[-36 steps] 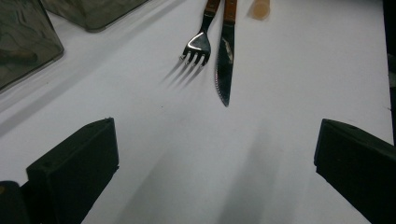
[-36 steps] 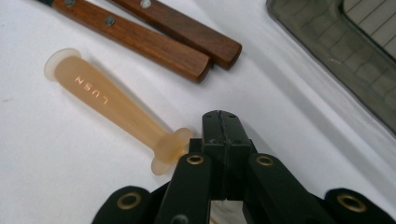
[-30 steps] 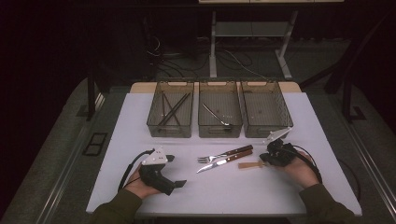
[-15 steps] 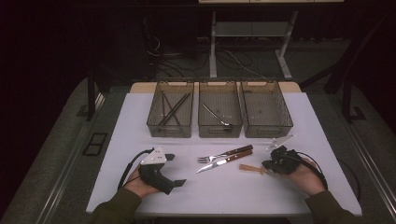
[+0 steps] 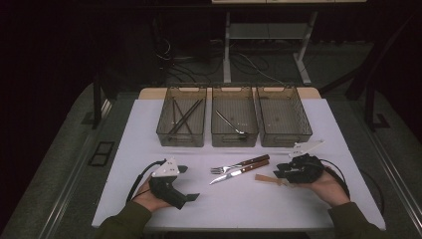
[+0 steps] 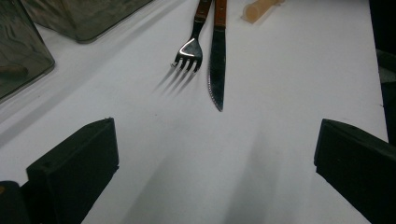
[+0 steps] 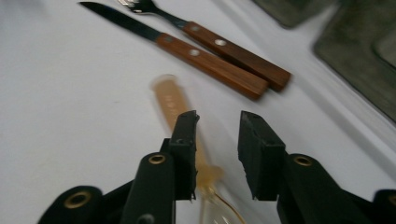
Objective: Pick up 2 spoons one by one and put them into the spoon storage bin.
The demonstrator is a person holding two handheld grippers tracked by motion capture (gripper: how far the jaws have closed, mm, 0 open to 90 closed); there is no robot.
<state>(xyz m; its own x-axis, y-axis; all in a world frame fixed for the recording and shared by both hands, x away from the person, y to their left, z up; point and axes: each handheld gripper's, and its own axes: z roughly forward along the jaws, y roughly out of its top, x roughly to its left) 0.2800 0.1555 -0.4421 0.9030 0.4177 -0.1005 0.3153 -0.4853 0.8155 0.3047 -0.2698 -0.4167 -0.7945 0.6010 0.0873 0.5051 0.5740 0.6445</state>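
Translucent amber utensil [image 7: 173,106] lay on the white table [image 5: 308,209], beside the wood-handled knife [image 7: 187,51]. Right gripper [image 7: 215,140] hovered over it, jaws spread apart, nothing pinched. Left gripper [image 5: 186,183] rested wide open.

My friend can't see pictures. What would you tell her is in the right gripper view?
The right gripper, jaws a little apart, hangs just over a pale plastic utensil lying on the white table. Behind it lie a knife and a fork with wooden handles, side by side.
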